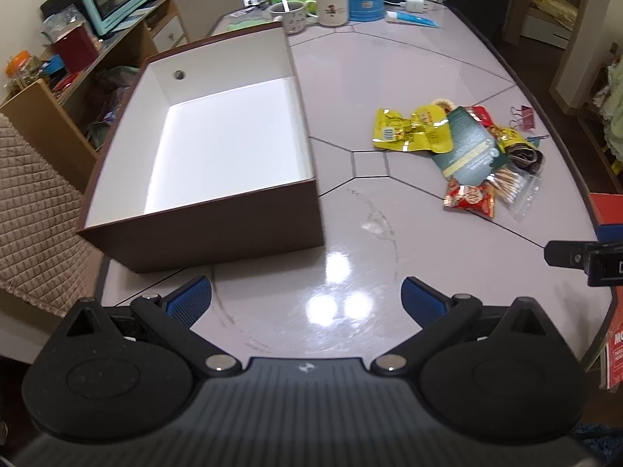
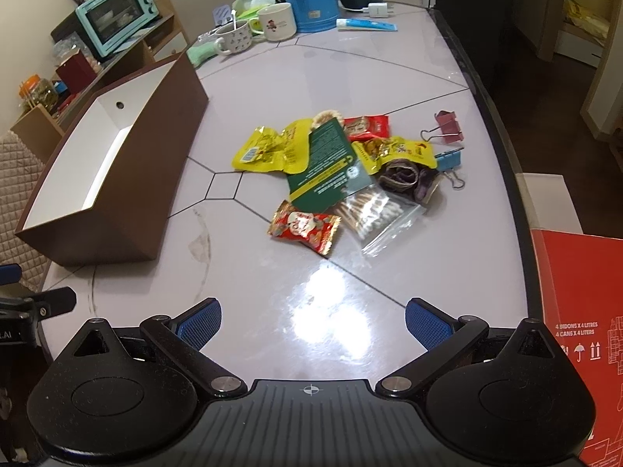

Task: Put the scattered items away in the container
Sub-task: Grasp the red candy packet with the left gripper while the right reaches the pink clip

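Both tools held low over the near edge of the table (image 2: 350,78), fingers spread wide with nothing between them: left gripper (image 1: 305,297) facing the box, right gripper (image 2: 313,321) facing the heap, probably a ready stance before a first pick. Brown box (image 1: 210,222) at left, white-lined, open-topped, interior bare as far as visible; far-left corner partly hidden from the right view. Scattered items heaped right of the box, well apart from it: yellow pouch (image 2: 264,151), green card (image 2: 327,163) overlapping it, red candy wrapper (image 2: 303,225) nearest, clear bag of cotton swabs (image 2: 373,210) just beside, pink binder clip (image 2: 447,122) and blue binder clip (image 2: 449,159) at the far-right fringe. Dark crumpled thing (image 2: 405,179) under the second yellow pack, possibly fabric; too blurred to say. Nothing moved over yet.
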